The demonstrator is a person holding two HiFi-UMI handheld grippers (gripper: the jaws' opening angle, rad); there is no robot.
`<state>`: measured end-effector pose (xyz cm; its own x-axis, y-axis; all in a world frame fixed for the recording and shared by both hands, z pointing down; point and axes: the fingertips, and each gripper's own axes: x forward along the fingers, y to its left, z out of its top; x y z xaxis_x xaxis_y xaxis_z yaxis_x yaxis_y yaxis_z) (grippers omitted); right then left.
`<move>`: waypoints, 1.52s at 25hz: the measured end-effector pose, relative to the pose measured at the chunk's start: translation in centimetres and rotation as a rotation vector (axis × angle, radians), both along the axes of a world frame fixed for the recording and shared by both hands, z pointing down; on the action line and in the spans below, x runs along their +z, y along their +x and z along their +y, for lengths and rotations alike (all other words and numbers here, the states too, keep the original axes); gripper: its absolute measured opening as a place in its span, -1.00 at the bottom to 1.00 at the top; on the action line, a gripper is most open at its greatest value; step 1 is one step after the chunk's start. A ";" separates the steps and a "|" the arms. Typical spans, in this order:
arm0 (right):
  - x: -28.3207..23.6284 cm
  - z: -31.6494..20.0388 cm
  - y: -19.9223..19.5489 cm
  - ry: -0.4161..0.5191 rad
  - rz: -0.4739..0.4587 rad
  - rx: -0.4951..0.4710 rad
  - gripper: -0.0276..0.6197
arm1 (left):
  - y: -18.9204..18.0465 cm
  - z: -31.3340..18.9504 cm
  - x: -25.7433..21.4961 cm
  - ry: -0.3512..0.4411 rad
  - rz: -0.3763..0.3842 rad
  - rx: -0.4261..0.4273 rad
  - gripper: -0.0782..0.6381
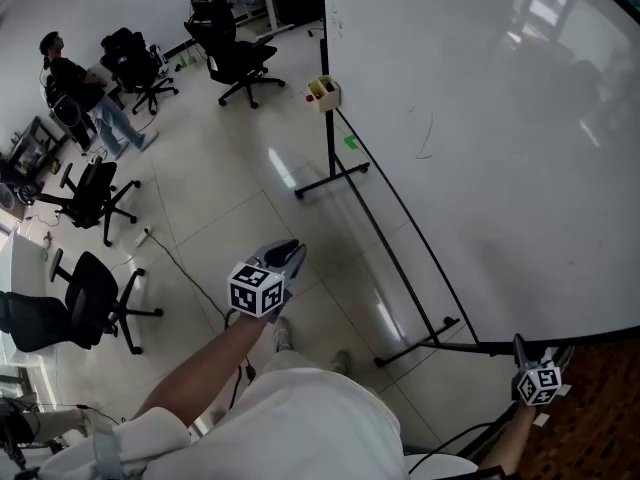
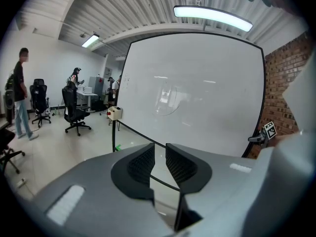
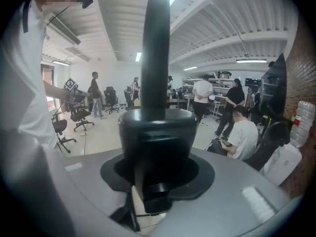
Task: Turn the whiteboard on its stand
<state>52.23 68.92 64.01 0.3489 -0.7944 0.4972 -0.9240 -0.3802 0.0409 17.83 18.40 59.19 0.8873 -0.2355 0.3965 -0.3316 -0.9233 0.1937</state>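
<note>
Large white whiteboard with a black frame point(image 1: 500, 148) fills the right side of the head view. It sits on a black tubular stand point(image 1: 331, 153) on the pale tiled floor point(image 1: 220, 198), and its top and right side are cut off by the picture edge. Right gripper point(image 1: 520, 348) is at the near bottom corner of the board. In the right gripper view its jaws point(image 3: 155, 132) are clamped on the black frame edge point(image 3: 155, 43), which runs straight up between them. Left gripper point(image 1: 290, 258) is out over the floor, well apart from the board. Its jaws point(image 2: 159, 154) are slightly spread with a narrow gap and nothing in it. Black office chairs point(image 1: 85, 298) are scattered on the left. A small beige box point(image 1: 323, 92) hangs at the far end of the board and holds some yellow and red bits, too small to identify. Red brick wall point(image 1: 600, 408) shows only as a sliver at bottom right. The right gripper's body mostly runs out of the head view. The near stand foot is partly behind the person's white sleeve point(image 1: 300, 418).
</note>
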 end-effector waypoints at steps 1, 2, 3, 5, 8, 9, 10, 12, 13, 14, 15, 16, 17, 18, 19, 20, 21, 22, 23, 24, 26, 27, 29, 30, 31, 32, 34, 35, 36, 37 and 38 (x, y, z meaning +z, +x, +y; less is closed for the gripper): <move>-0.3 0.3 0.2 0.000 0.009 0.007 -0.40 | 0.7 0.6 -0.3 0.000 0.007 0.015 -0.53; -0.5 0.4 0.4 0.000 0.018 0.013 -0.39 | 1.3 1.1 -0.7 0.004 0.016 0.030 -0.53; -0.6 0.5 0.5 0.000 0.021 0.018 -0.36 | 2.0 1.5 -1.0 0.008 0.023 0.044 -0.53; -0.4 1.1 0.7 -0.005 0.019 0.029 -0.29 | 3.1 2.6 -1.4 0.014 0.027 0.071 -0.53; -0.2 3.1 1.2 -0.022 0.034 0.060 -0.28 | 4.6 4.5 -1.5 0.016 0.027 0.110 -0.53; -0.1 3.8 1.5 -0.028 0.044 0.074 -0.28 | 5.1 5.1 -1.5 0.018 0.029 0.117 -0.53; 0.1 4.4 1.9 -0.036 0.055 0.091 -0.28 | 5.4 5.6 -1.3 0.020 0.030 0.121 -0.53; 0.5 5.5 2.5 -0.054 0.071 0.130 -0.28 | 5.5 6.2 -0.8 0.020 0.029 0.122 -0.53; 0.7 6.0 2.6 -0.063 0.076 0.156 -0.26 | 5.4 6.3 -0.5 0.017 0.026 0.123 -0.53; 0.7 6.5 2.7 -0.072 0.078 0.186 -0.23 | 5.2 6.5 -0.3 0.015 0.023 0.124 -0.53; 0.6 7.0 2.8 -0.078 0.079 0.216 -0.20 | 4.9 6.5 -0.3 0.013 0.021 0.125 -0.53; 0.3 7.4 2.8 -0.083 0.078 0.246 -0.17 | 4.6 6.5 -0.3 0.011 0.020 0.126 -0.53; 0.1 7.7 2.9 -0.086 0.076 0.278 -0.15 | 4.4 6.4 -0.4 0.009 0.021 0.124 -0.53; 0.0 8.0 2.9 -0.088 0.074 0.309 -0.13 | 4.1 6.2 -0.6 0.008 0.022 0.121 -0.53; -0.1 8.3 3.0 -0.091 0.076 0.339 -0.10 | 3.8 6.1 -0.6 0.006 0.024 0.117 -0.53; -0.2 8.5 3.0 -0.094 0.082 0.366 -0.08 | 3.5 5.9 -0.7 0.005 0.026 0.113 -0.53; -0.4 8.7 3.0 -0.098 0.092 0.387 -0.05 | 3.2 5.8 -0.7 0.004 0.026 0.110 -0.53; -0.5 8.9 2.9 -0.101 0.107 0.400 -0.02 | 2.9 5.8 -0.7 0.002 0.026 0.105 -0.53; -0.8 9.1 2.8 -0.104 0.127 0.405 -0.02 | 2.5 5.7 -0.7 0.001 0.025 0.100 -0.53; -1.1 9.3 2.7 -0.102 0.148 0.405 -0.02 | 2.1 5.5 -0.7 0.001 0.024 0.093 -0.53; -2.1 10.2 2.4 -0.073 0.156 0.410 -0.04 | 1.4 5.0 -0.8 0.001 0.025 0.076 -0.53; -2.5 11.0 2.3 -0.047 0.134 0.423 -0.06 | 1.0 4.8 -0.8 0.001 0.025 0.066 -0.53; -2.6 13.1 1.7 -0.006 0.076 0.469 -0.05 | 0.2 4.4 -0.8 -0.001 0.024 0.049 -0.53; -2.3 14.1 1.1 0.008 0.057 0.497 -0.05 | -0.2 4.3 -0.6 -0.002 0.022 0.041 -0.53; -1.7 14.7 0.3 0.024 0.044 0.527 -0.05 | -0.6 4.2 -0.4 -0.005 0.020 0.031 -0.53; -0.9 15.1 -0.7 0.044 0.030 0.561 -0.07 | -1.1 4.1 0.0 -0.009 0.018 0.018 -0.53; 1.3 14.8 -3.3 0.105 -0.035 0.631 -0.11 | -2.4 3.9 0.9 -0.024 0.009 -0.010 -0.53; 2.7 14.0 -4.8 0.137 -0.085 0.655 -0.14 | -3.0 3.9 1.4 -0.034 0.003 -0.023 -0.53; 4.1 12.7 -6.3 0.161 -0.137 0.663 -0.15 | -3.6 3.9 1.8 -0.044 -0.002 -0.035 -0.53; 5.4 10.9 -7.8 0.175 -0.185 0.651 -0.18 | -4.2 4.0 2.2 -0.053 -0.005 -0.047 -0.53; 6.6 8.7 -9.0 0.182 -0.228 0.620 -0.22 | -4.7 4.0 2.4 -0.061 -0.006 -0.059 -0.53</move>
<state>43.19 77.63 70.57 0.6686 -0.5593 0.4901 -0.5111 -0.8243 -0.2435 13.14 22.44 61.60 0.8702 -0.2625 0.4170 -0.3863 -0.8887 0.2468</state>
